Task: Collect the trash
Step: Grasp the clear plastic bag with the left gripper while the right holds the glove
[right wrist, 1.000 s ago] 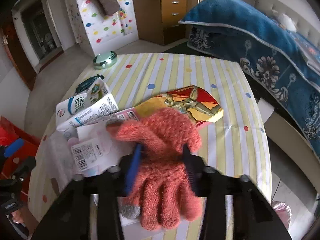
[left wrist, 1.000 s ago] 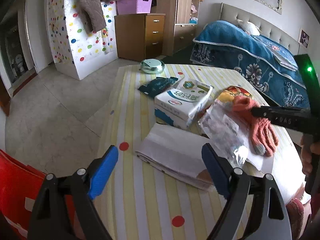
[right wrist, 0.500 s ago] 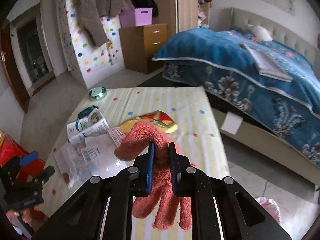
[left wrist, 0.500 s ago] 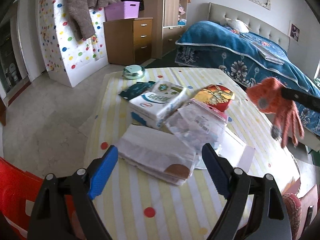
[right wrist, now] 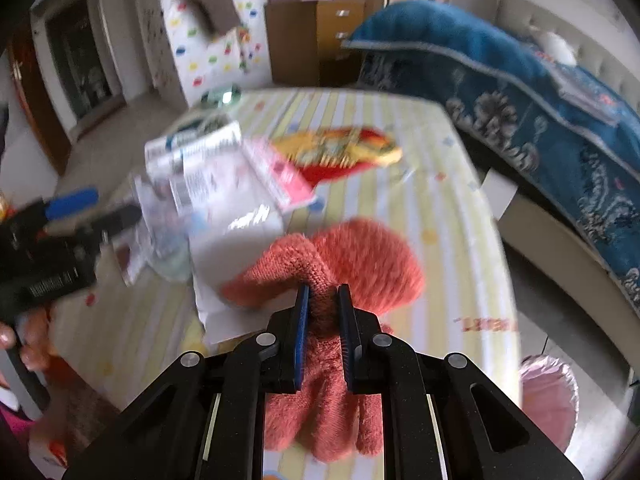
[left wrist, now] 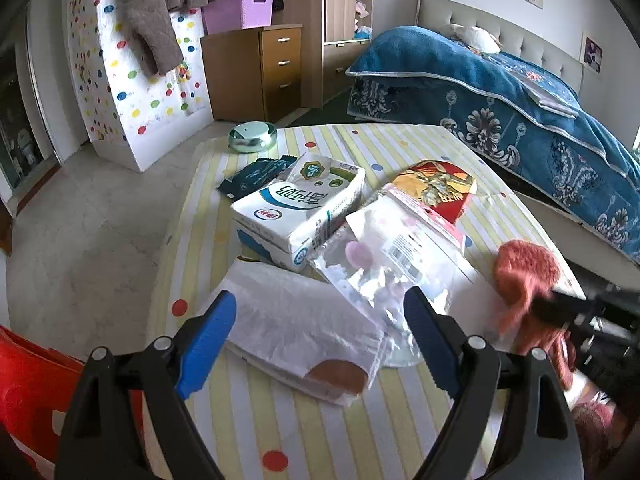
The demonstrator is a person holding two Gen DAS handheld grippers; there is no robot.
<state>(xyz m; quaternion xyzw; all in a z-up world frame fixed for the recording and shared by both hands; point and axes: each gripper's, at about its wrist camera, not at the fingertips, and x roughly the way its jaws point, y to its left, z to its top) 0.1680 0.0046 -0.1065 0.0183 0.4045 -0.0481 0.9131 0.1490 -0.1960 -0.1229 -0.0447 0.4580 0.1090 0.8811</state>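
My left gripper (left wrist: pixel 320 308) stands open just above a white paper bag (left wrist: pixel 296 320) on the striped table (left wrist: pixel 192 240). Behind the bag lie a white milk carton (left wrist: pixel 296 208), a clear plastic bag (left wrist: pixel 360 264), a red and yellow snack wrapper (left wrist: pixel 436 188) and a dark teal wrapper (left wrist: pixel 256 174). My right gripper (right wrist: pixel 323 294) is shut on an orange knitted glove (right wrist: pixel 360 256), which hangs over the table's near right part. The left wrist view shows that glove (left wrist: pixel 524 272) at the right edge in the right gripper (left wrist: pixel 538 302).
A round metal tin (left wrist: pixel 252 138) sits at the table's far end. A pink-lined bin (right wrist: pixel 548 392) stands on the floor by the table's right side. A red object (left wrist: pixel 24 380) is low on the left. A bed (left wrist: pixel 520 112) and drawers (left wrist: pixel 260 68) lie beyond.
The right gripper's jaws closed on the glove and lifted it off the table, then carried it lower and nearer. The left gripper drifted closer over the paper bag, still open.
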